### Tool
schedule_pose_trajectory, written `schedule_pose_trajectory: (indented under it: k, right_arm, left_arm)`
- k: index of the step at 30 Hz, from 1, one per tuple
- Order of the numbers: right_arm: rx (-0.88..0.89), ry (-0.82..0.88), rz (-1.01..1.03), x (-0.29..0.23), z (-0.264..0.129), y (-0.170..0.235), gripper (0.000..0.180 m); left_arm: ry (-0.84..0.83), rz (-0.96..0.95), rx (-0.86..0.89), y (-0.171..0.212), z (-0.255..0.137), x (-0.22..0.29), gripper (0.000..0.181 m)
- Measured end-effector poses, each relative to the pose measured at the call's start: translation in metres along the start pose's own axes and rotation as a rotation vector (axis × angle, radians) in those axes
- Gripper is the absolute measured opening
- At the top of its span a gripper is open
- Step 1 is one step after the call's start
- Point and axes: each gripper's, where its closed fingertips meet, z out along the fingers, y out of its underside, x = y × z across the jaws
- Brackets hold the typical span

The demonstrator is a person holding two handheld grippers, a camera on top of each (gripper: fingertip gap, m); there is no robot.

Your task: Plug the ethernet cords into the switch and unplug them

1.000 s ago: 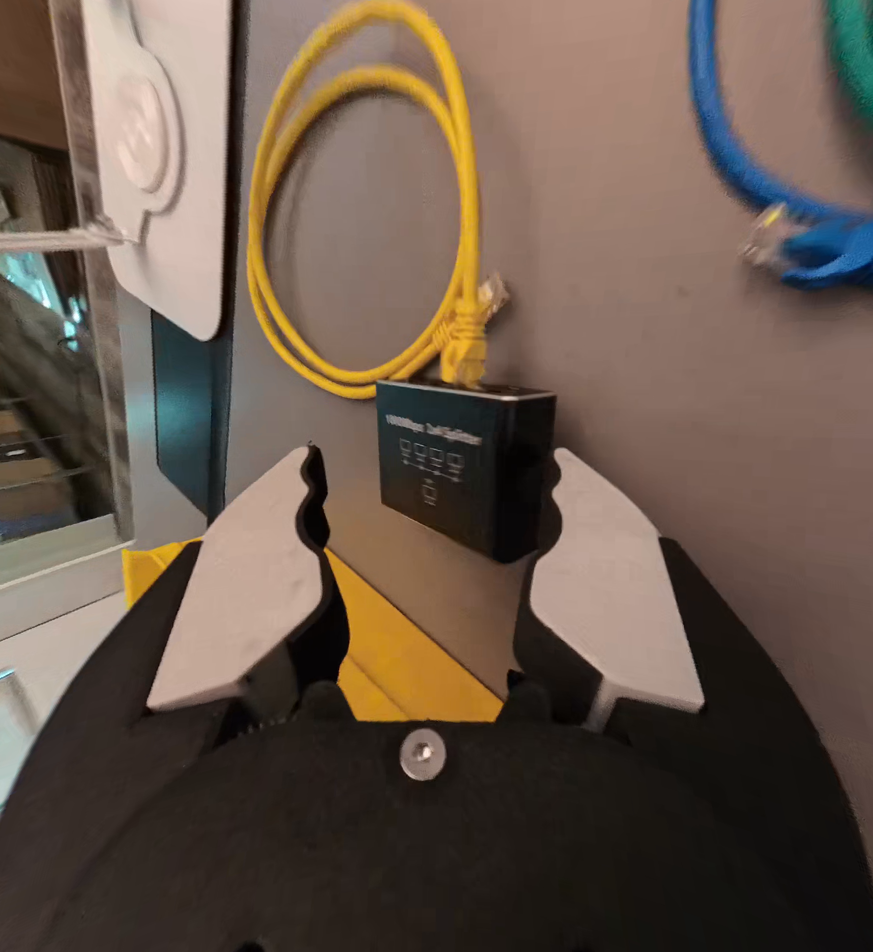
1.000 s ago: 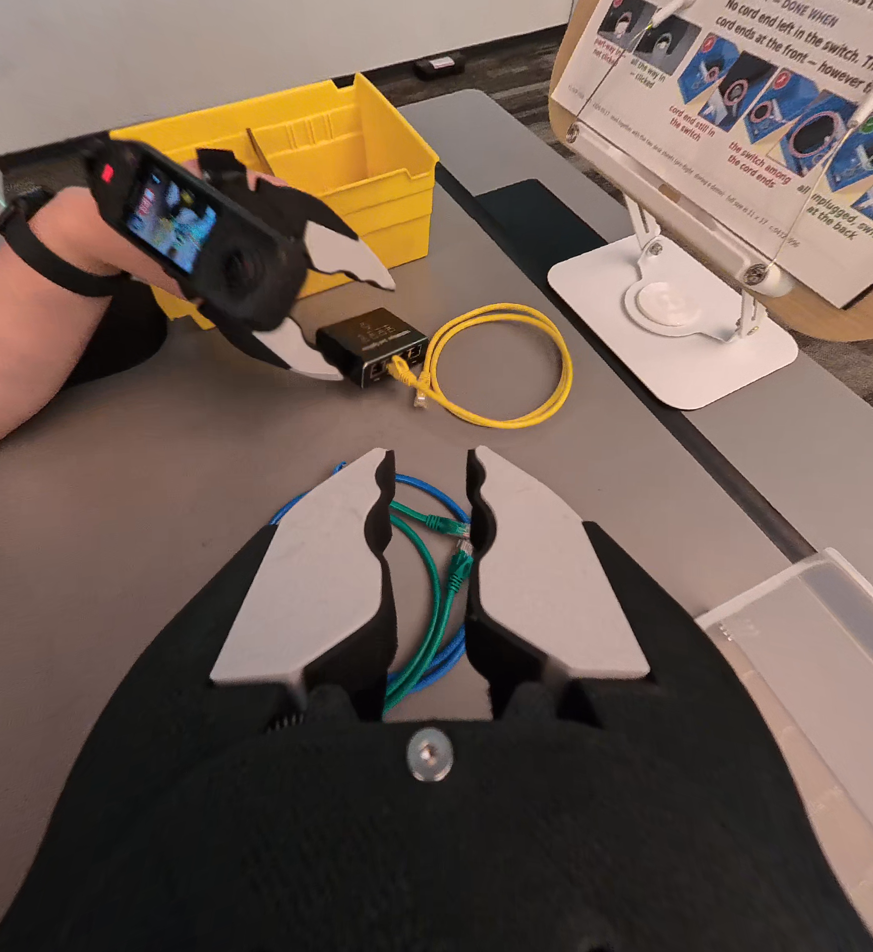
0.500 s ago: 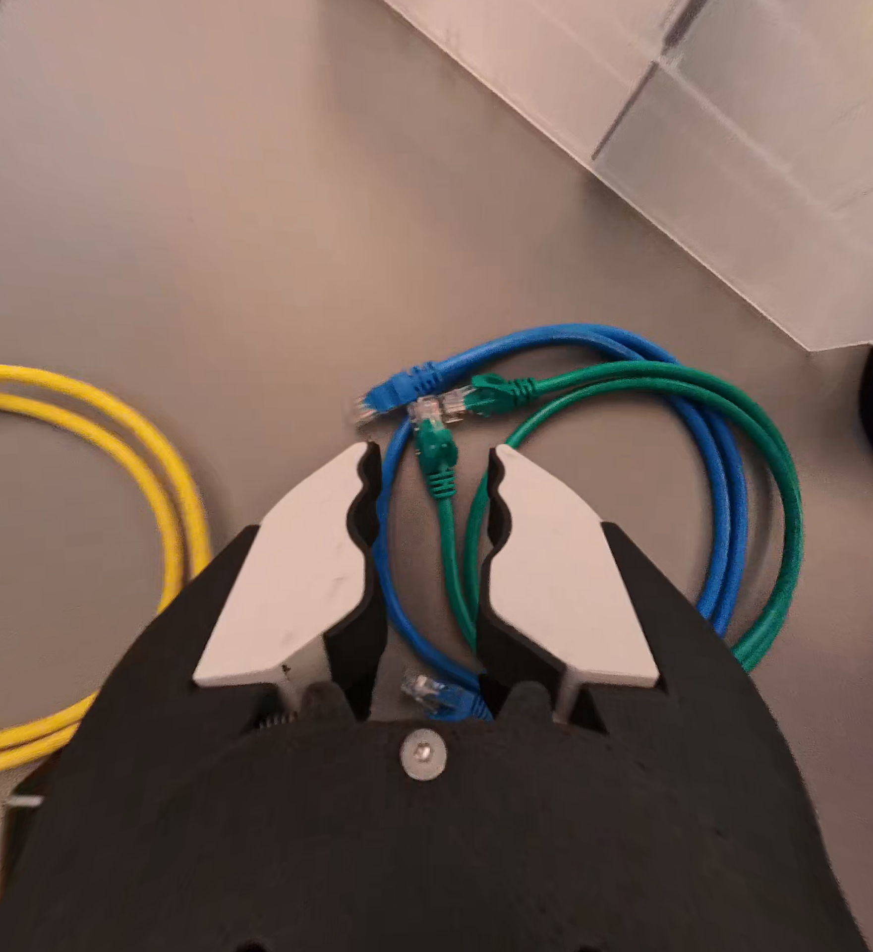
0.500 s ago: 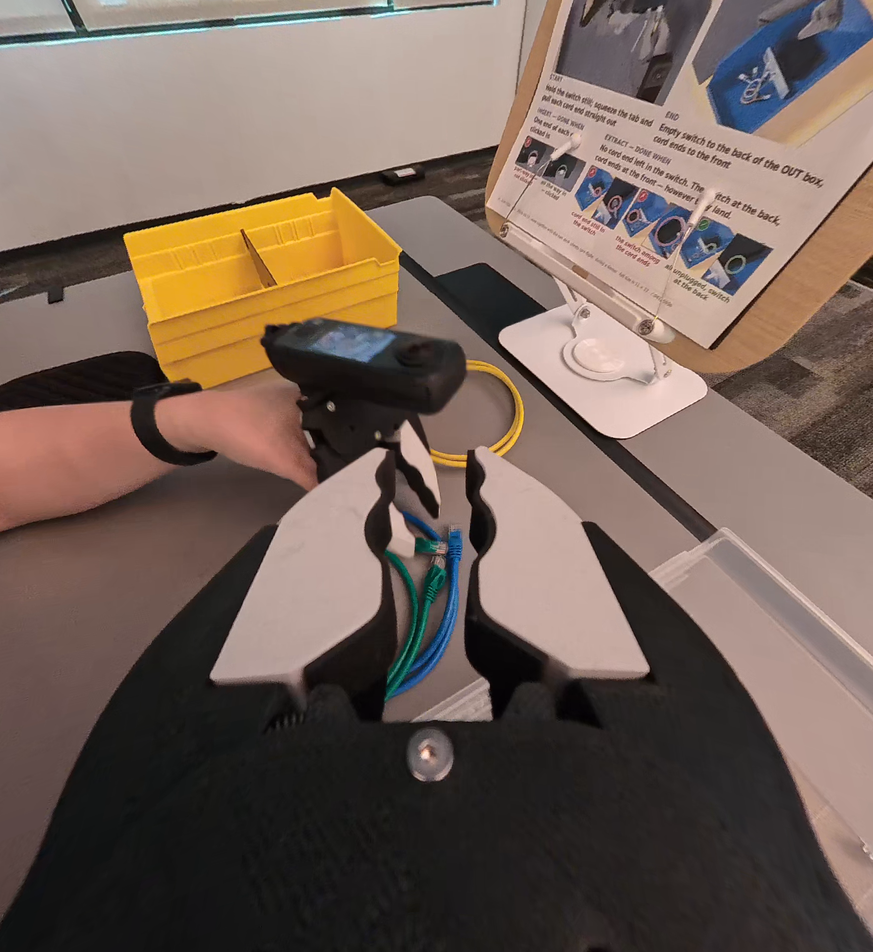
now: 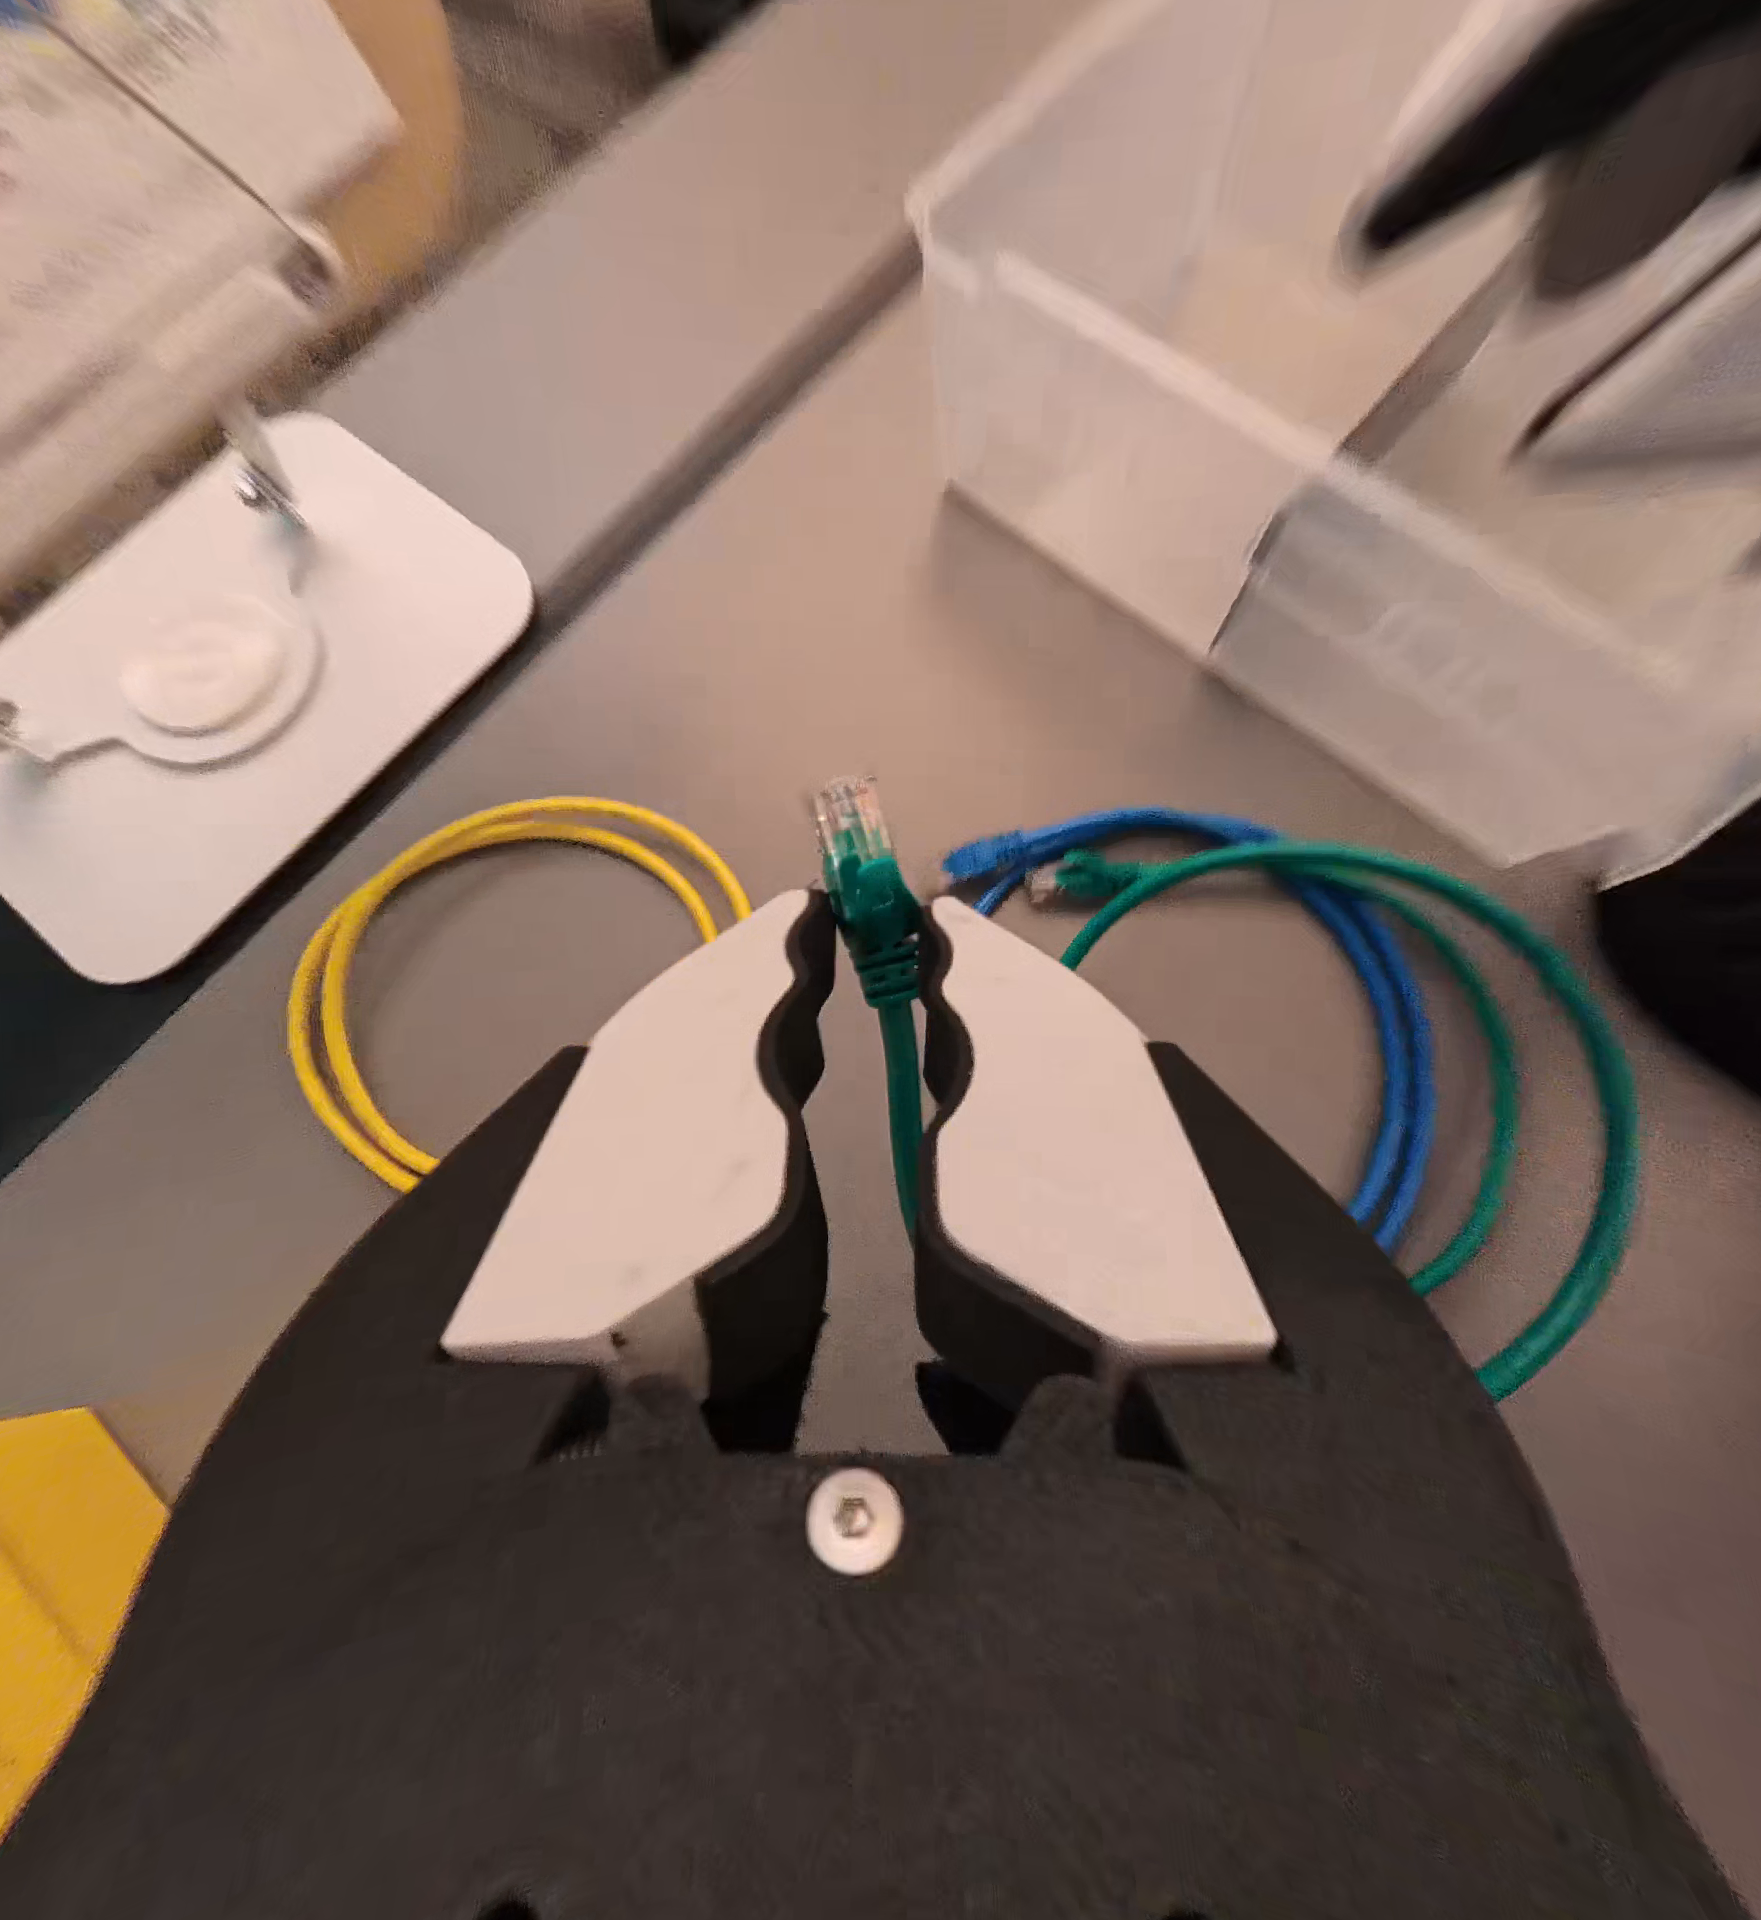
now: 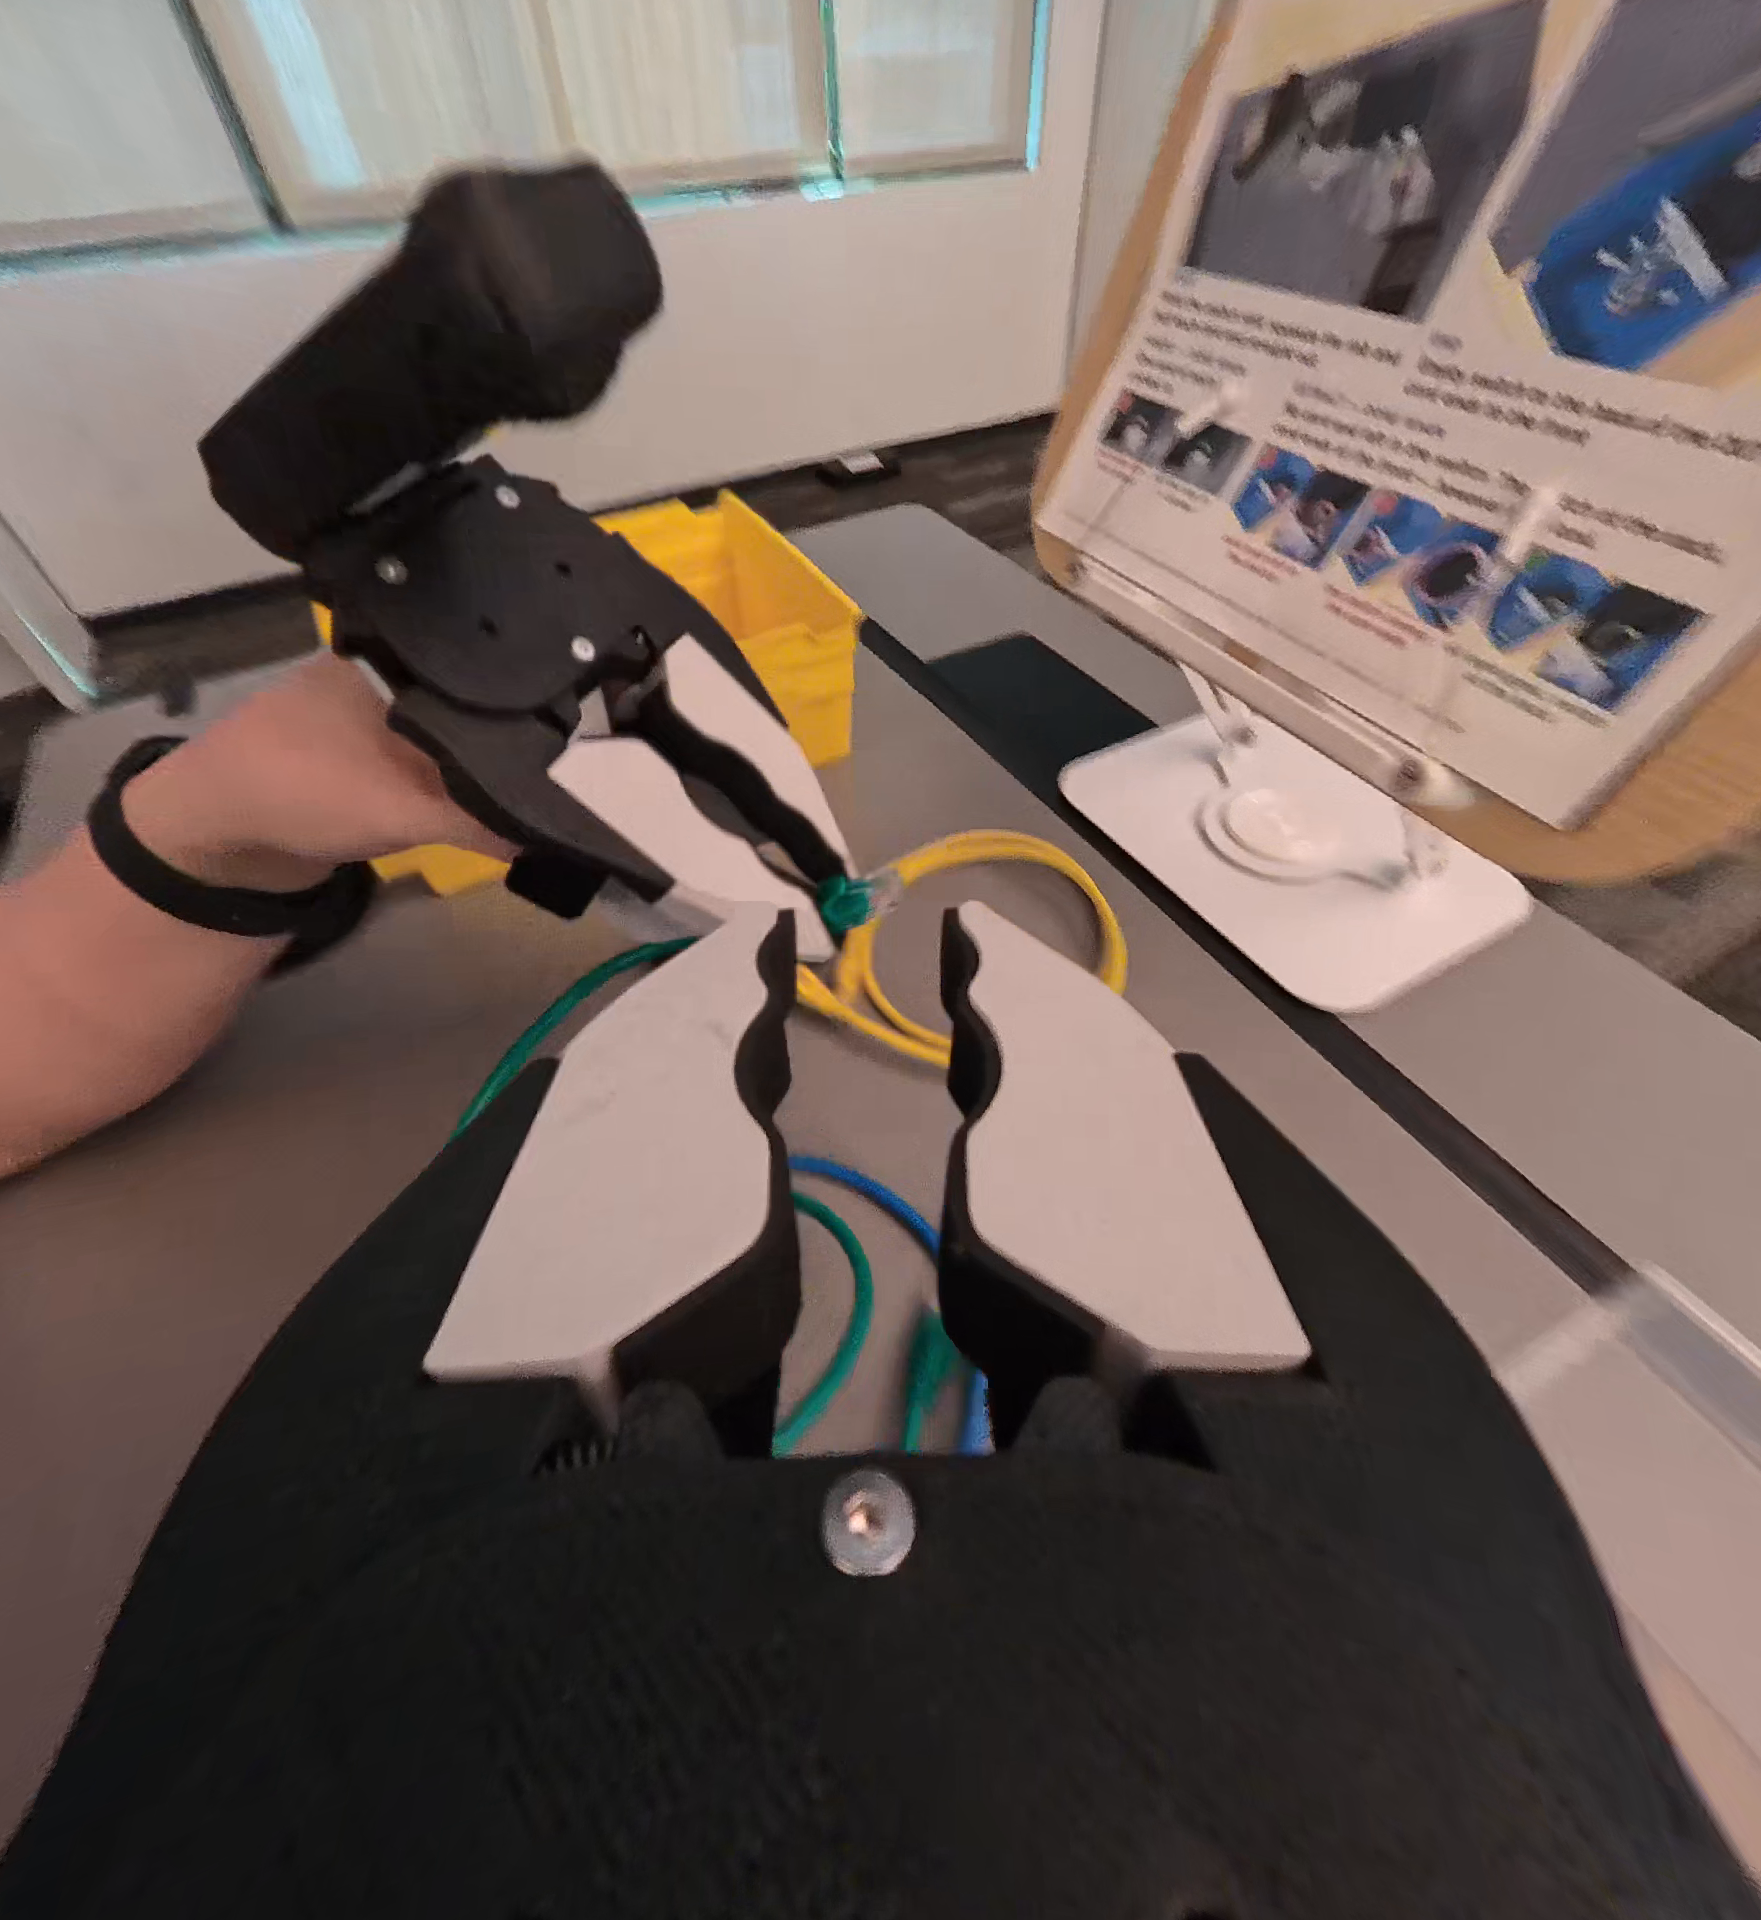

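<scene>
Now the left tool (image 5: 874,906) has a green cord end in its grip.
Half a second ago it hovered open over the green cord (image 5: 1416,1049); the plug (image 6: 848,900) is now lifted above the yellow cord (image 6: 1001,935), ready for the unseen switch. Right tool (image 6: 860,914) hangs narrowly open, empty.

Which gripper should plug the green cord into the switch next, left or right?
Left. The left gripper is already shut on the green cord just behind its plug, which points forward. The right gripper is open and empty.
</scene>
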Motion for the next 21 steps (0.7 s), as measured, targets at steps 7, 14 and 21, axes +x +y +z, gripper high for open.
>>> schedule_pose_trajectory:
  k: [7,14,21]
  right_arm:
    - [-0.008,-0.242,0.107,-0.076,0.059,0.001,0.042]
    - [0.071,-0.199,0.207,-0.091,0.093,0.005,0.045]
    - [0.339,-0.363,0.357,-0.09,0.078,-0.022,0.029]
  left_arm:
    - [-0.029,-0.086,0.161,-0.015,-0.06,-0.023,0.014]
    - [0.166,-0.112,0.286,-0.033,-0.083,-0.001,0.014]
    - [0.397,-0.103,0.379,-0.048,-0.098,0.037,0.014]
